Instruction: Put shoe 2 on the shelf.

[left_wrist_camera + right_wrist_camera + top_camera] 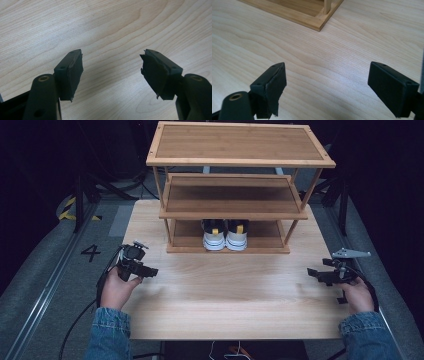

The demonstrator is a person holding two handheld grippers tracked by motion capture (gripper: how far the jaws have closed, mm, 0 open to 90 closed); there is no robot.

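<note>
From my station I see my left gripper (150,271) low over the pale wooden table (225,305) near its left edge, its black jaws spread wide with nothing between them; in the left gripper view the worn black pads (75,72) frame bare wood grain alone. My right gripper (314,274) sits near the table's right edge, jaws likewise set wide apart and empty, and its own view shows only tabletop between the pads (275,87). Ahead of those right fingers, up and to their left in the right gripper view, stands the front corner of the three-tier bamboo shoe rack (317,21), well apart from the fingertips. In the high view the rack (240,160) stands at the far middle of the table, beyond and between both sets of fingers. On its lowest shelf rests a pair of white sneakers with black and yellow heel tabs (225,236), heels facing me, side by side and touching, well apart from either gripper.
</note>
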